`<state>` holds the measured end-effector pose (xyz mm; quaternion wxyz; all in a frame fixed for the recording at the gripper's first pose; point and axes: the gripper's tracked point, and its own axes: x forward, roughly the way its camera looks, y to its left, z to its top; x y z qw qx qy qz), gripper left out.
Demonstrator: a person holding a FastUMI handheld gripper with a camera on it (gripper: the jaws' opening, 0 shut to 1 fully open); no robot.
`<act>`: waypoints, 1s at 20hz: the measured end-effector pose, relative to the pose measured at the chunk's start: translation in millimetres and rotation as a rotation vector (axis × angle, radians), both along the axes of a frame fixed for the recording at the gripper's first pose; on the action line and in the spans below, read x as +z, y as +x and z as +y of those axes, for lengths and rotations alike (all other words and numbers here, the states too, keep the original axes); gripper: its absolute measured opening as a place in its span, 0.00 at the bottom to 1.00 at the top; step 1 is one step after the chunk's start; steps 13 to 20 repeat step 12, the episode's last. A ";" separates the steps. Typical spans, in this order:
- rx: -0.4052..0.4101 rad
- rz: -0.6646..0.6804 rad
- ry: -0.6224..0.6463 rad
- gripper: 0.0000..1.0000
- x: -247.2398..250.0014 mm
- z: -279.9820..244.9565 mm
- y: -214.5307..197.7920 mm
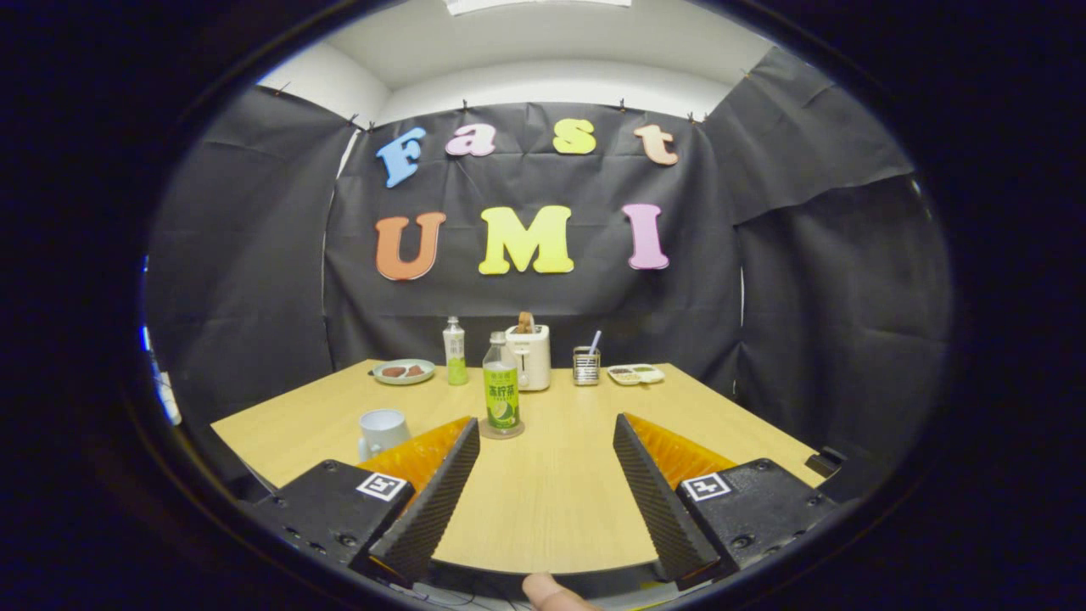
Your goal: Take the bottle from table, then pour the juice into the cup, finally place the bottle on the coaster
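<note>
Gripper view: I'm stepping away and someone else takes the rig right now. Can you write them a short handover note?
Gripper: open, fingers wide apart, holding nothing, low over the table.
Bottle: upright on the coaster, just ahead of the left finger and apart from it. Whether its cap is on, I cannot tell.
Cup: upright on the table, left of the bottle, beside the left finger. Its contents cannot be seen.
Done: the bottle stands on the coaster; whether juice has been poured cannot be told.
Left: if nothing is poured yet, grasp the bottle, pour into the cup, set it back on the coaster.
</note>
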<state>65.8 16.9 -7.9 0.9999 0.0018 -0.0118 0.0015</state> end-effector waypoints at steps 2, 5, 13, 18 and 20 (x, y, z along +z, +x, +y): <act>0.005 -0.016 -0.008 1.00 2.1 0.8 -5.5; 0.005 -0.027 -0.045 1.00 2.4 2.6 -9.2; 0.022 -0.036 -0.054 1.00 3.4 11.2 -13.4; 0.022 -0.036 -0.054 1.00 3.4 11.2 -13.4; 0.022 -0.036 -0.054 1.00 3.4 11.2 -13.4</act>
